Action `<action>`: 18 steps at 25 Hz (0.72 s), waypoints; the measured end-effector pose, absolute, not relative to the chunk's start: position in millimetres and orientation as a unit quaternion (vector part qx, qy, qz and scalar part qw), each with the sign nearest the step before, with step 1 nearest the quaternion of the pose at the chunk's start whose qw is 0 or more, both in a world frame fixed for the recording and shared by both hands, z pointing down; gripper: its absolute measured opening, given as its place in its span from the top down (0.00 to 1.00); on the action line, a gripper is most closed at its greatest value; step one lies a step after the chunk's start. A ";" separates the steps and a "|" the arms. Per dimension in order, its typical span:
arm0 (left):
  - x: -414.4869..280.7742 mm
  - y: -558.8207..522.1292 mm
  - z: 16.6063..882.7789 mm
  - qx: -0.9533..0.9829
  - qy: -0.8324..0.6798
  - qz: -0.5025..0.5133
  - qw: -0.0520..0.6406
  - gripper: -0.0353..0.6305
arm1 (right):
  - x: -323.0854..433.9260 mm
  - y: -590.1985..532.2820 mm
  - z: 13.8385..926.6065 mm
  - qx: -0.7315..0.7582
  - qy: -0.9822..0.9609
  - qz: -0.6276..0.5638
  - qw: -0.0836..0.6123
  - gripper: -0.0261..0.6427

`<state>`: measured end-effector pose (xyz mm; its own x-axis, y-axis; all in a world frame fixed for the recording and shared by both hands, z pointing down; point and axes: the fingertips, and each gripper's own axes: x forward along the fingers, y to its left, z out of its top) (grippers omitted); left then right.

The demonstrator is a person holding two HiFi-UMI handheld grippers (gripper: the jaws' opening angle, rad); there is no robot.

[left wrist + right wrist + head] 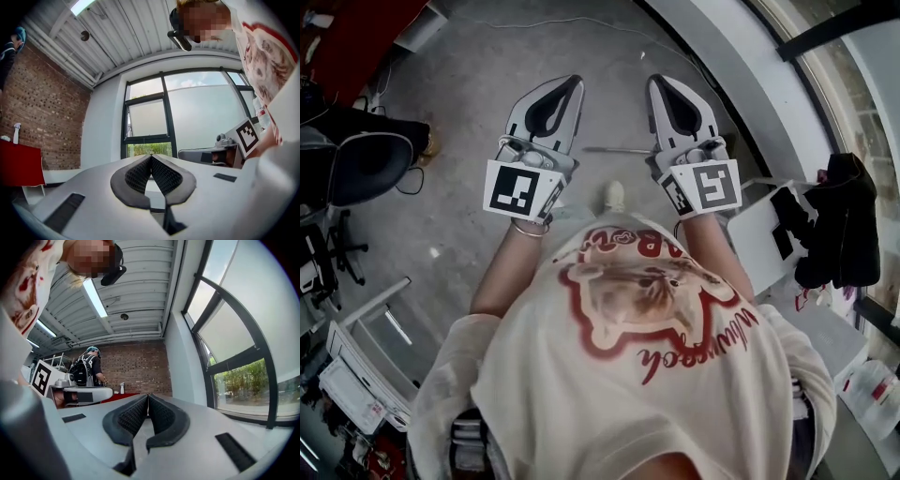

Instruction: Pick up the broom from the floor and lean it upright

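Both grippers are held out side by side over the grey concrete floor [478, 84], pointing level. My left gripper [571, 84] is shut, its ribbed black pads [140, 173] meeting at the tip with nothing between them. My right gripper [659, 82] is shut and empty too, its jaws [148, 396] pressed together. On the floor between the two grippers lies a thin pale rod [614, 149]; I cannot tell whether it is the broom's handle. No broom head shows in any view. My shoe [613, 195] is just below the rod.
A black office chair [366, 164] stands at the left, near a red cabinet [356, 37]. At the right are a white table [755, 239] and a dark jacket [848, 220]. A curved white wall base [750, 84] runs under large windows [187, 117]. A person with a backpack [88, 367] stands by the brick wall.
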<state>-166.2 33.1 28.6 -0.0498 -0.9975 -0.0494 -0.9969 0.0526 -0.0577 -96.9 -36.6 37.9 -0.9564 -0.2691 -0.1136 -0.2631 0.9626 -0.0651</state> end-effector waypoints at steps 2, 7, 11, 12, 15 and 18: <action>-178.3 36.2 35.0 -0.682 0.730 -0.010 0.028 0.91 | -108.2 -39.4 45.3 -0.132 0.989 -0.035 0.056 0.92; -205.5 33.3 44.6 -0.679 0.734 -0.011 0.013 0.91 | -135.3 -46.3 52.5 -0.132 0.989 -0.043 0.050 0.92; -223.5 25.1 43.3 -0.690 0.724 -0.009 0.015 0.91 | -155.2 -53.3 50.6 -0.140 0.988 -0.041 0.048 0.92; -228.4 22.8 42.2 -0.691 0.722 -0.008 0.016 0.91 | -159.4 -55.4 49.4 -0.143 0.988 -0.041 0.050 0.92; -244.6 16.0 42.3 -0.697 0.717 -0.001 0.015 0.91 | -172.3 -59.3 47.1 -0.151 0.986 -0.036 0.053 0.92; -261.5 11.4 49.4 -0.703 0.712 0.002 0.008 0.91 | -189.5 -60.3 51.9 -0.154 0.986 -0.035 0.048 0.92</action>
